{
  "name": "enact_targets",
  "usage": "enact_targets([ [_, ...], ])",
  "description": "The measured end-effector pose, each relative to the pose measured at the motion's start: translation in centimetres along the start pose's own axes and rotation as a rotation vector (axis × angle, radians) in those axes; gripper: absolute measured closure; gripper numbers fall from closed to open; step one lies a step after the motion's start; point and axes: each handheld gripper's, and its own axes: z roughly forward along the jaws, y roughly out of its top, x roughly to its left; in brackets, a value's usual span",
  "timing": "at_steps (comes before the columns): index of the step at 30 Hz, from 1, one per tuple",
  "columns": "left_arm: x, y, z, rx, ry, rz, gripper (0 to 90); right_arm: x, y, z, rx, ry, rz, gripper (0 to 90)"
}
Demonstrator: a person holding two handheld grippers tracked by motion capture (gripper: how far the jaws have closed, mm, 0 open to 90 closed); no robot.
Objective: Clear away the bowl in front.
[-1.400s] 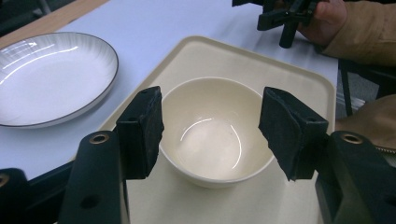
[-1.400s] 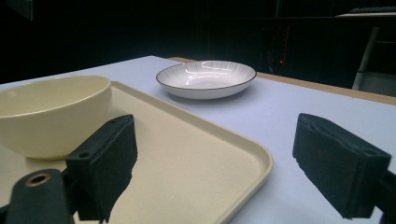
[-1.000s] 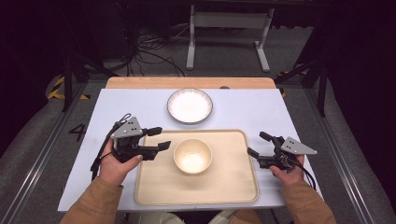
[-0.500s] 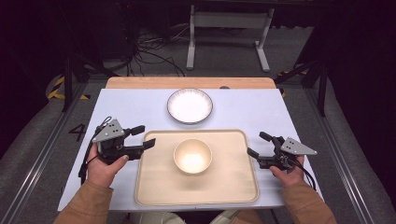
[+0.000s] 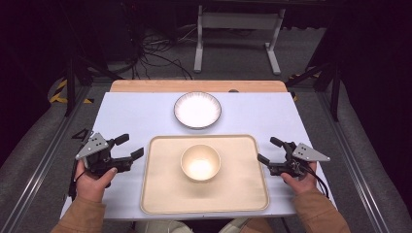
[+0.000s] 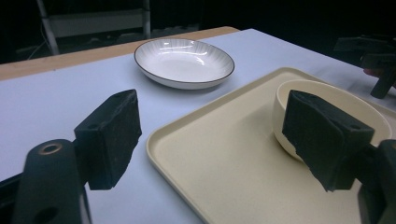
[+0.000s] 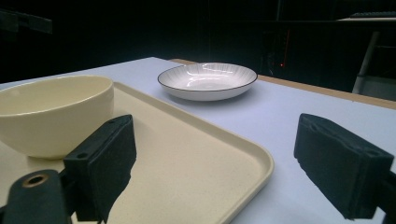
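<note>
A dim workshop floor with cables surrounds a pale blue table (image 5: 145, 116), and the cream tray (image 5: 160, 194) lying at its near edge serves as the anchor. Left of the tray, just off its edge, the left gripper (image 5: 130, 147) rests wide open and empty; right of the tray the right gripper (image 5: 269, 150) sits the same way, holding nothing. Both look parked, flanking the tray as if ready to lift it. On the tray's middle stands a cream bowl (image 5: 200, 162). Beyond the tray, apart from it, lies a white plate (image 5: 197, 109).
</note>
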Motion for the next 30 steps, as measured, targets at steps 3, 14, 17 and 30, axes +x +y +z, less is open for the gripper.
enact_targets([
  [3, 0.0, -0.2, -0.1, -0.004, 0.009, -0.016, 17.8, 0.0, 0.0, 0.0, -0.001, 0.001, 0.001, 13.0],
  [14, 0.4, -2.4, -0.3, -0.11, -0.004, -0.001, 8.3, 0.0, 0.0, 0.0, -0.002, 0.002, -0.001, 12.9],
  [17, 0.6, -3.4, -0.1, -0.145, -0.026, -0.007, 7.8, 0.0, 0.0, 0.0, -0.002, 0.003, 0.0, 12.8],
  [30, 0.8, -4.8, 0.3, -0.118, 0.012, 0.028, 6.9, 0.0, 0.0, -0.1, -0.002, 0.003, 0.001, 12.8],
])
